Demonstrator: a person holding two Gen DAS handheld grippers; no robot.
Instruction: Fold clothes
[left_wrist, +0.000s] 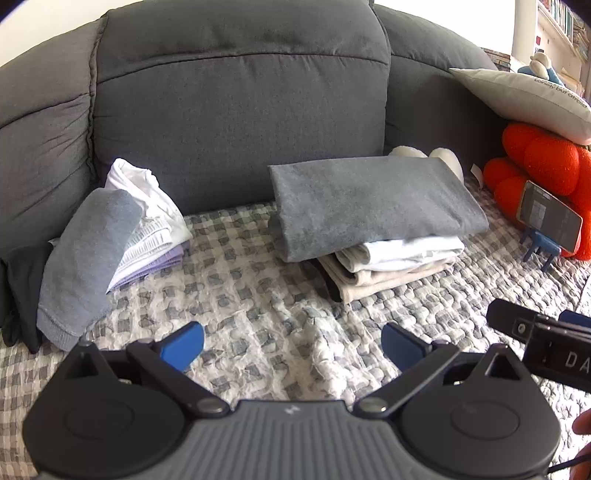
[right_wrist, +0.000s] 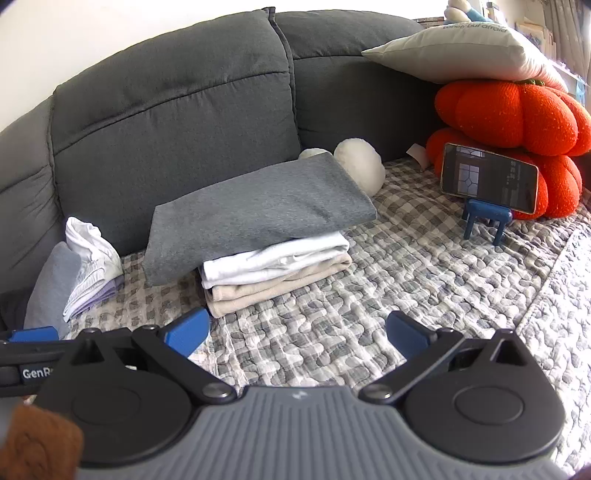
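A stack of folded clothes lies on the sofa seat: a grey garment on top, a white one and a beige one under it. The grey top also shows in the right wrist view. A loose pile sits to the left: a grey garment, a white one, a lilac one and a black one. My left gripper is open and empty above the checked quilt. My right gripper is open and empty in front of the stack.
The grey sofa back rises behind. At the right stand orange pumpkin cushions, a beige pillow on them, and a phone on a blue stand. A white plush lies behind the stack.
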